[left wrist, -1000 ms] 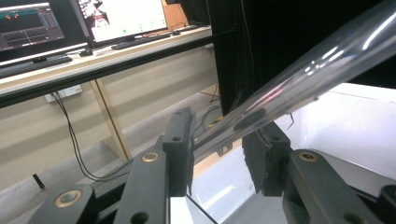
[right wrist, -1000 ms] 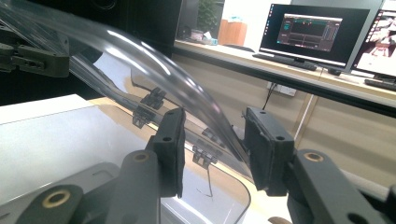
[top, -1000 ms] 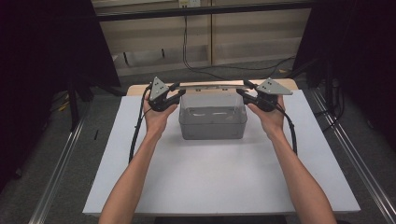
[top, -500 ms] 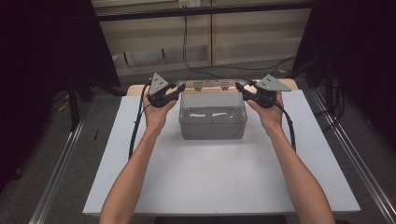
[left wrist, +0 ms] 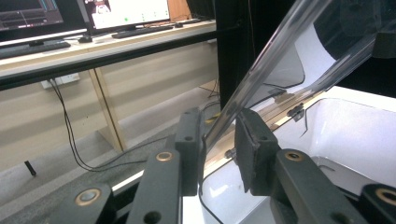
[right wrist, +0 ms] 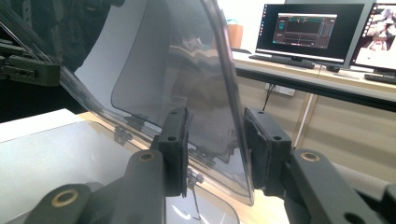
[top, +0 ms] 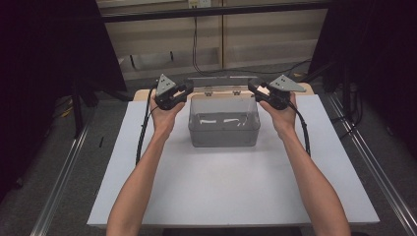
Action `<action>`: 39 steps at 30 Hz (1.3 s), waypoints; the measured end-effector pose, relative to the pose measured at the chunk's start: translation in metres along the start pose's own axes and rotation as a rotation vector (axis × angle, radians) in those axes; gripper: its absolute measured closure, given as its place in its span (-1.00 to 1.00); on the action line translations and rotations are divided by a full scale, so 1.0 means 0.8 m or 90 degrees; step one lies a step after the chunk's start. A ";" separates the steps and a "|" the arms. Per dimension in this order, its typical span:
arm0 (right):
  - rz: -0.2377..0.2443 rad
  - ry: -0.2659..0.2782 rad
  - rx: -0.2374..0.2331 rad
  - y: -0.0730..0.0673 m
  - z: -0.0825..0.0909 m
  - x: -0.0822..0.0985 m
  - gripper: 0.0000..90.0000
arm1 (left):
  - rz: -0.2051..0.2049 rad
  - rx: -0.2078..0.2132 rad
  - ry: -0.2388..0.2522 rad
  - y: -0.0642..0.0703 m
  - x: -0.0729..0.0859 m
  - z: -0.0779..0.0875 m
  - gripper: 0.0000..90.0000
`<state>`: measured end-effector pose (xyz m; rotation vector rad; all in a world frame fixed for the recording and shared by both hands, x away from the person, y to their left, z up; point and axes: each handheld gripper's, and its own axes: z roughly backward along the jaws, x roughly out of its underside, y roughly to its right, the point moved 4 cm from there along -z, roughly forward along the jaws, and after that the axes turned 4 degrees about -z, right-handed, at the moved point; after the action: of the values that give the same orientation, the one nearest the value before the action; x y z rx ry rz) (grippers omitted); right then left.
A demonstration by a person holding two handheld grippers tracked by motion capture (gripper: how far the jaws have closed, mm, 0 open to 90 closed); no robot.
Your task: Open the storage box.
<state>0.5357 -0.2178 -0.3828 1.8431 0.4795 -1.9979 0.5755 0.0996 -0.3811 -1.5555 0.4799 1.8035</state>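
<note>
On the white surface [top: 236, 191] sits the clear box [top: 223, 129], its hinged lid [left wrist: 280, 51] raised upright. The left gripper [left wrist: 219, 144] has just been closing its fingers on the lid's edge; the right gripper [right wrist: 215, 149] stands narrowly around the lid's opposite edge.

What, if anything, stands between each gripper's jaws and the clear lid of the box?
Nothing visible does. The lid edge already sits between the jaws of the left gripper, which have just been closing on it, and of the right gripper. The clear box lies below, its hinges behind.
</note>
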 end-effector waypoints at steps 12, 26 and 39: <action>-0.006 -0.001 0.005 0.009 -0.011 -0.005 0.43 | 0.026 -0.002 -0.013 -0.009 0.003 -0.010 0.67; -0.016 -0.015 0.012 0.017 -0.022 0.005 0.45 | 0.020 -0.006 -0.026 -0.012 0.003 -0.021 0.68; -0.034 -0.038 0.007 0.027 -0.037 0.019 0.46 | 0.035 -0.011 -0.039 -0.017 0.005 -0.031 0.72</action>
<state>0.5709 -0.2231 -0.3998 1.7896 0.5065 -2.0891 0.6026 0.0936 -0.3875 -1.5067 0.4832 1.8968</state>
